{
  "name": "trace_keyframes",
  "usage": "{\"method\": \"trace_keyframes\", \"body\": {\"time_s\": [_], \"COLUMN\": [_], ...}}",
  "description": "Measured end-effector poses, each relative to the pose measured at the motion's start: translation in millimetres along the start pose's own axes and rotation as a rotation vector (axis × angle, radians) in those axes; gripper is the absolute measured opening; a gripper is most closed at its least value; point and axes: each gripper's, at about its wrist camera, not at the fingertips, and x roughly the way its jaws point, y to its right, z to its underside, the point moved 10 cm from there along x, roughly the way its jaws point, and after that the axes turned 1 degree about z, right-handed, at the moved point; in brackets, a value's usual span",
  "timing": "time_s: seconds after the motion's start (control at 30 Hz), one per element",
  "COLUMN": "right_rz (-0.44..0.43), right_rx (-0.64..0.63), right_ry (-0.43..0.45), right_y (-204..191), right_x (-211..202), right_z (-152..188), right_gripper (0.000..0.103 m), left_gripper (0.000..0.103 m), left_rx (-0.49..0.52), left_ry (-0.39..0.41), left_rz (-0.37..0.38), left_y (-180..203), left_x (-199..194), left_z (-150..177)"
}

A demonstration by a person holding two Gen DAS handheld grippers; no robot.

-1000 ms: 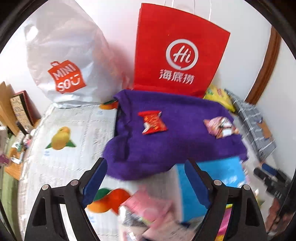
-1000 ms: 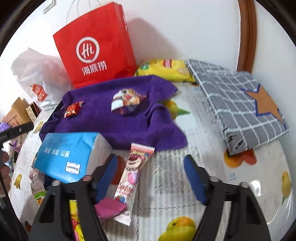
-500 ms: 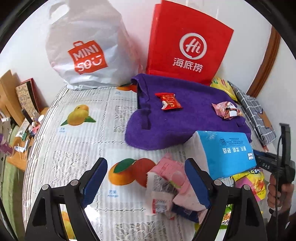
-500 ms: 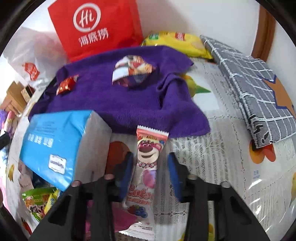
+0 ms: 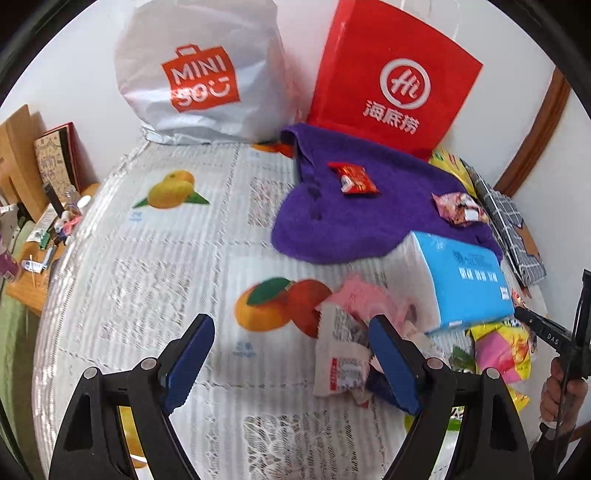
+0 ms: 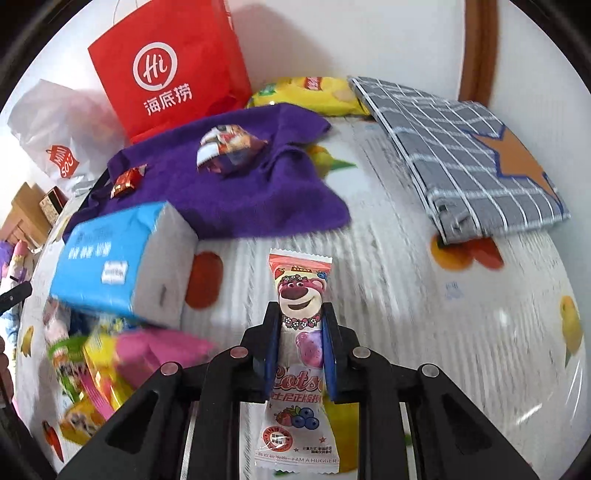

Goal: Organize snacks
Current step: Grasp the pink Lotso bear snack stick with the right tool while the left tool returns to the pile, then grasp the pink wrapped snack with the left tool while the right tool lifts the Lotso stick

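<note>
Fruit-print tablecloth point(image 5: 177, 258) meets a white wall point(image 6: 332, 33); purple towel point(image 6: 240, 192) on it.

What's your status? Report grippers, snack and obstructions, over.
Right gripper shut on pink bear snack packet. Left gripper open, over white wrapper in snack pile. Blue tissue pack close left of held packet.

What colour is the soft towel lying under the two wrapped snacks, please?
Purple towel; clearest in the right wrist view.

"MINISO" on white bag point(image 5: 199, 74), "Hi" on red bag point(image 5: 395, 85), "I AM A HUGGER" on snack wrapper point(image 6: 301, 295)
</note>
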Motion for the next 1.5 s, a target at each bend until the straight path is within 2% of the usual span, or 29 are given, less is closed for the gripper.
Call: {"method": "trace_keyframes", "body": {"time_s": [0.17, 0.3, 0.5, 0.67, 0.77, 0.93, 1.0, 1.07, 1.13, 1.27, 1.5], "right_rz": [0.009, 0.005, 0.001, 0.011, 0.003, -0.006, -0.007, -0.012, -0.013, -0.008, -0.010], "right_rx": [-0.037, -0.035, -0.065, -0.095, -0.091, -0.099, -0.105, -0.105, -0.105, -0.111, -0.111], "right_ry": [0.002, 0.045, 0.082, 0.110, 0.111, 0.111, 0.111, 0.111, 0.110, 0.110, 0.110], "right_y": [-0.8, -0.7, -4.7, -7.0, -6.2, -9.3, -10.8, -10.9, -10.7, -10.5, -10.8], "right_x": [4.6, 3.2, 2.9, 3.0, 2.6, 2.5, 2.8, 2.8, 3.0, 3.2, 3.6], "right_z": [19.3, 21.3, 22.6, 23.1, 22.9, 23.8, 24.1, 24.3, 24.0, 24.1, 24.6], "right_gripper": [0.023, 0.023, 0.030, 0.031, 0.032, 0.038, 0.041, 0.042, 0.042, 0.043, 0.043], "left_gripper": [0.083, 0.083, 0.083, 0.083, 0.083, 0.082, 0.072, 0.048, 0.035, 0.033, 0.033], "left_rx": [0.030, 0.086, 0.072, 0.137, 0.157, 0.195, 0.188, 0.170, 0.134, 0.097, 0.138], "left_ry": [-0.006, -0.012, -0.044, -0.083, -0.131, -0.096, -0.080, -0.058, -0.053, -0.038, -0.009], "left_rz": [0.012, 0.010, 0.068, 0.012, 0.014, -0.014, -0.014, -0.007, 0.030, 0.072, 0.020], "left_y": [16.9, 33.0, 43.3, 43.9, 44.4, 49.5, 47.3, 44.3, 43.5, 39.6, 44.0], "left_x": [7.3, 15.4, 33.8, 57.5, 69.5, 70.1, 70.3, 66.8, 65.5, 63.7, 62.5], "left_z": [-0.3, -8.4, -23.8, -19.8, -7.4, -8.2, -10.6, -13.8, -16.0, -16.9, -15.0]}}
